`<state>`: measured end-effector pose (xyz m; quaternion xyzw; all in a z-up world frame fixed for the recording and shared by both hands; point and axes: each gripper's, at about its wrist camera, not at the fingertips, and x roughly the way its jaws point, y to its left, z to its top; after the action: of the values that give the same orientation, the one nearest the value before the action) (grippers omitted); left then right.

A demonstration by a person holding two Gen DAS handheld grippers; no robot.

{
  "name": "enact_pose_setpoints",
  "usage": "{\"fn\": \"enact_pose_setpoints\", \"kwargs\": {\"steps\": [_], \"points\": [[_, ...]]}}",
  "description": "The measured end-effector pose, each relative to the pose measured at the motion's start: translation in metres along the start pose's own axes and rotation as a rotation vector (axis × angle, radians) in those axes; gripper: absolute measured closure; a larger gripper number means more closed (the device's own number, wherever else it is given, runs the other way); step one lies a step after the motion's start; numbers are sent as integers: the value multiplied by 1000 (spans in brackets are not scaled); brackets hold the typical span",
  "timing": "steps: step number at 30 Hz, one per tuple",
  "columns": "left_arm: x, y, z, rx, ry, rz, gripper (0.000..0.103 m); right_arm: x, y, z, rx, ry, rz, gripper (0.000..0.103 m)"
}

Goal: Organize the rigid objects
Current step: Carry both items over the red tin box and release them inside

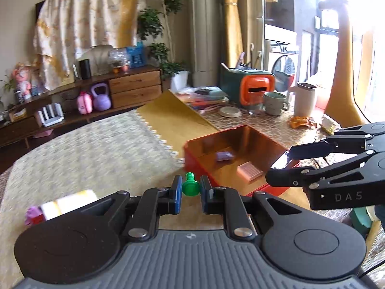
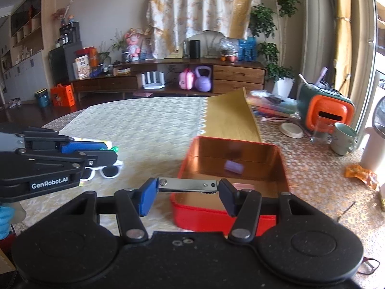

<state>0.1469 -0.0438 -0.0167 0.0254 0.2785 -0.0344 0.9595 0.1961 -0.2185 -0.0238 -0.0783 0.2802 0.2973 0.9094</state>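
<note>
Your left gripper (image 1: 190, 189) pinches a green chess pawn (image 1: 190, 186) between its blue pads, held above the tablecloth (image 1: 96, 149) just short of the red tin (image 1: 199, 166). Your right gripper (image 2: 187, 187) clamps a metal nail clipper (image 2: 187, 184) lengthwise between its fingers, over the tin's near wall. Inside the open tin lie a purple block (image 2: 233, 166) and a pink card (image 1: 249, 171). White sunglasses (image 2: 105, 171) rest on the cloth near the table's left edge, beside your left gripper.

Glossy metal tin (image 2: 240, 149), shiny steel clipper (image 2: 189, 185), plastic pawn (image 1: 190, 186)
</note>
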Motion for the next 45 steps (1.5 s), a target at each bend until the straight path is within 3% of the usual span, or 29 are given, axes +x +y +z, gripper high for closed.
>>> {"fn": "enact_pose_setpoints", "kwargs": {"steps": [13, 24, 35, 45], "points": [[75, -32, 36, 0, 60, -94, 88, 26, -57, -7, 72, 51, -47, 47], [162, -47, 57, -3, 179, -174, 88, 69, -80, -11, 63, 151, -43, 47], [222, -74, 72, 55, 253, -219, 88, 98, -76, -16, 0, 223, -2, 47], [258, -79, 73, 35, 322, -230, 87, 115, -73, -14, 0, 273, -11, 47]]}}
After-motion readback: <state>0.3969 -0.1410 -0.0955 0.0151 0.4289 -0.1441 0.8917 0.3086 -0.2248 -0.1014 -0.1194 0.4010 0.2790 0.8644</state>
